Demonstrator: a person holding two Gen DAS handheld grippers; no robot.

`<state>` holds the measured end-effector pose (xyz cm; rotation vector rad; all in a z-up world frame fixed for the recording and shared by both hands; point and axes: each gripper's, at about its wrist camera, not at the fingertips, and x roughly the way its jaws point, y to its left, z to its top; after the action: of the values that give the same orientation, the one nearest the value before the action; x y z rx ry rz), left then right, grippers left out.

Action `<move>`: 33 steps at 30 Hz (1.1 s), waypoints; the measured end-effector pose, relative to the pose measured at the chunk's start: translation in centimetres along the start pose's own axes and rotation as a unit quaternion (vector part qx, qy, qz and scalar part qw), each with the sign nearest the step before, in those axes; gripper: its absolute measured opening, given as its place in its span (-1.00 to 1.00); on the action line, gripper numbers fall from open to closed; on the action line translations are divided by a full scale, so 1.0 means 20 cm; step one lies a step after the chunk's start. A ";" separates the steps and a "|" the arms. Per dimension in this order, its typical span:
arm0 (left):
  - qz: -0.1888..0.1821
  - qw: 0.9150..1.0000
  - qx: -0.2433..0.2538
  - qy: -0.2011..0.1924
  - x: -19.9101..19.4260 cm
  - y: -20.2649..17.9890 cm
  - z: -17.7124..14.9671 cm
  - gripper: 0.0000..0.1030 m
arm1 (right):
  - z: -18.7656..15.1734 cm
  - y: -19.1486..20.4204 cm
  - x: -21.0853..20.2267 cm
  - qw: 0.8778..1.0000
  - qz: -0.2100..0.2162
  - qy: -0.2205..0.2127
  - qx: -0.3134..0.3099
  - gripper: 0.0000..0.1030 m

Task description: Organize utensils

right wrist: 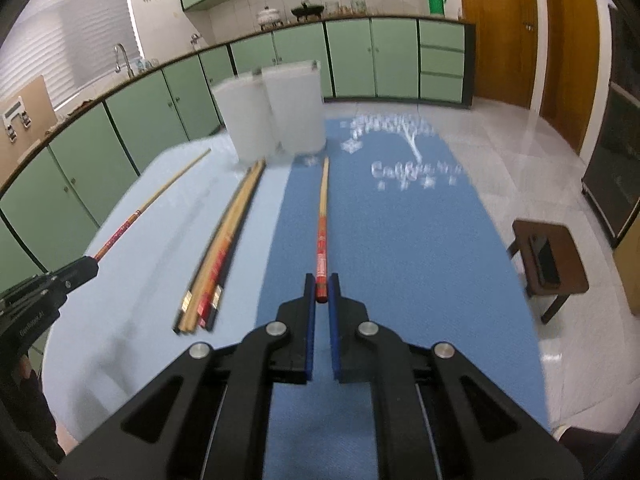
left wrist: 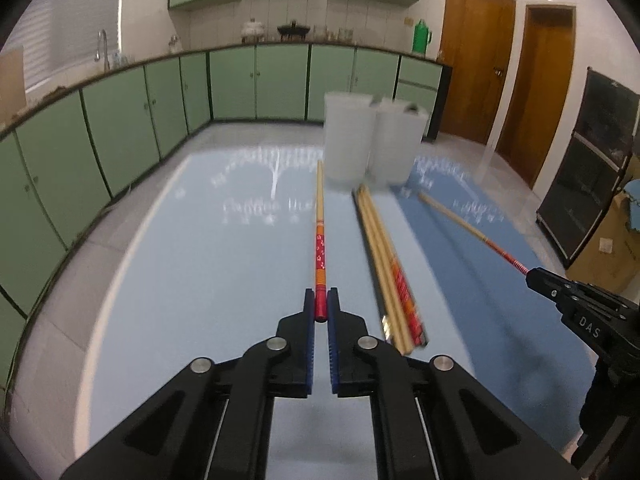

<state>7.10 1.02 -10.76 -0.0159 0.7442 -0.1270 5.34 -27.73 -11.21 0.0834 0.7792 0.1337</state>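
Item: utensil sorting, chopsticks, early stage.

Left claw (left wrist: 321, 304): pinched narrow on the red end of one chopstick (left wrist: 320, 216), whose shaft runs toward 12 o'clock, tip near the containers.

Right claw (right wrist: 321, 288): pinched likewise on the red end of a second chopstick (right wrist: 323, 208), which points to 12 o'clock over the darker blue mat (right wrist: 400, 260).

Loose stock: a bundle of chopsticks (left wrist: 390, 272) lies on the bench (left wrist: 200, 260) between the two claws, at 1 o'clock from the left claw and 10 o'clock from the right. It appears untouched.

Receptacles: two frosted plastic containers (left wrist: 370, 140) stand side by side at the far end of the bench, roughly 12 o'clock.

Progress, judged: one chopstick is gripped in each claw, none visibly delivered. The carry and drop into the containers remain, then the bundle.

Not determinable: the containers' contents, since their walls are translucent and blurred; the exact count in the bundle, as the sticks overlap and smear; whether either held tip touches the bench; and the pale lettering on the mats (right wrist: 412, 168), which is unreadable. The person is out of view apart from a dark edge.
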 end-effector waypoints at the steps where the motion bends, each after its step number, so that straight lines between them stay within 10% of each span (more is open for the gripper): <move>1: 0.001 1.000 0.003 -0.002 -0.02 -0.01 0.02 -0.89 | 0.03 0.00 -0.03 1.000 0.000 -0.007 -0.003 -0.90; 10: -0.009 1.000 0.019 -0.024 -0.11 -0.03 0.17 -0.89 | 0.21 0.00 -0.18 0.999 0.002 -0.045 -0.012 -0.90; 33: -0.034 0.996 -0.005 0.085 0.30 0.05 -0.27 -0.79 | 0.01 0.01 -0.02 1.000 0.008 0.014 0.016 -0.90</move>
<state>7.91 1.48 -18.83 -0.0412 0.9143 -0.1909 5.20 -27.61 -10.83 0.1172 0.8098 0.1379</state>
